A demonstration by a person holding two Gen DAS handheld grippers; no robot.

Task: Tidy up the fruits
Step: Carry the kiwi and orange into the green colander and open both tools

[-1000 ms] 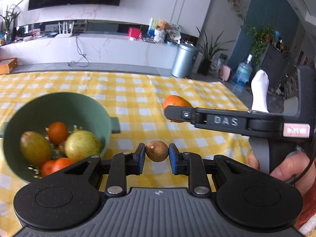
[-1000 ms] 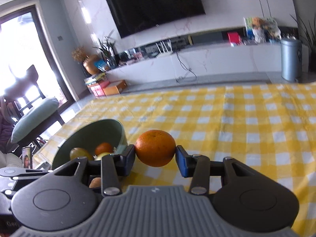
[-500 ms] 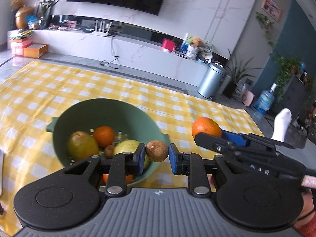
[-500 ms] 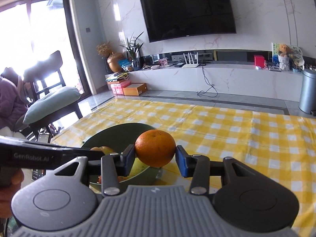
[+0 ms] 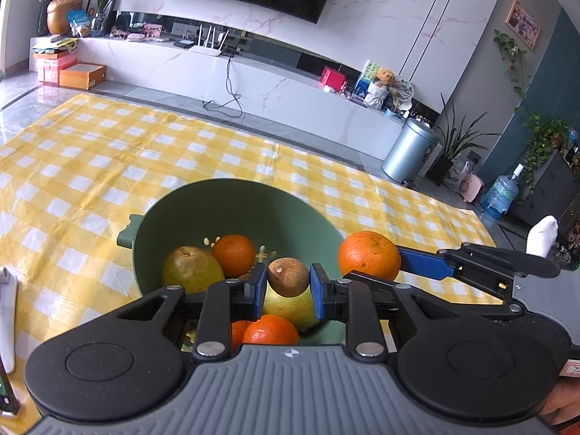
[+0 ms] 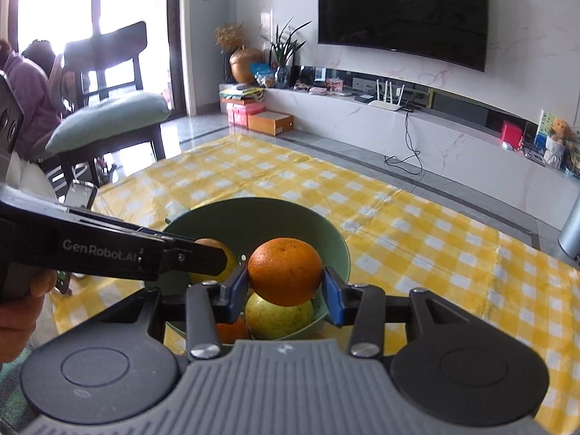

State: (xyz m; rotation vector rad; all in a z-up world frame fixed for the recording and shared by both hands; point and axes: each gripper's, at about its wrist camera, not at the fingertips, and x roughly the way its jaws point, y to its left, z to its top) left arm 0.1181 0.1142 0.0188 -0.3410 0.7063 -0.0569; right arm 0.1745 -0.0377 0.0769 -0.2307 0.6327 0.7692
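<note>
A green bowl [image 5: 232, 210] stands on the yellow checked tablecloth and holds several fruits: a greenish pear [image 5: 190, 270], small oranges [image 5: 233, 255] and a yellow-green fruit [image 6: 279, 317]. My left gripper [image 5: 287, 278] is shut on a small brown fruit [image 5: 288, 277] and holds it over the bowl. My right gripper [image 6: 285, 282] is shut on an orange [image 6: 285, 272] above the bowl's near rim [image 6: 337, 243]; that orange also shows in the left wrist view [image 5: 369, 255], at the bowl's right edge.
The checked tablecloth [image 5: 90, 166] spreads around the bowl. A phone [image 6: 80, 194] stands at the table's left edge, with a chair and cushion [image 6: 108, 123] beyond. A white object [image 5: 7, 311] lies at the left.
Both grippers have moved left toward the bowl with their fruits. The brown fruit and the orange now hang over the bowl instead of beside it.
</note>
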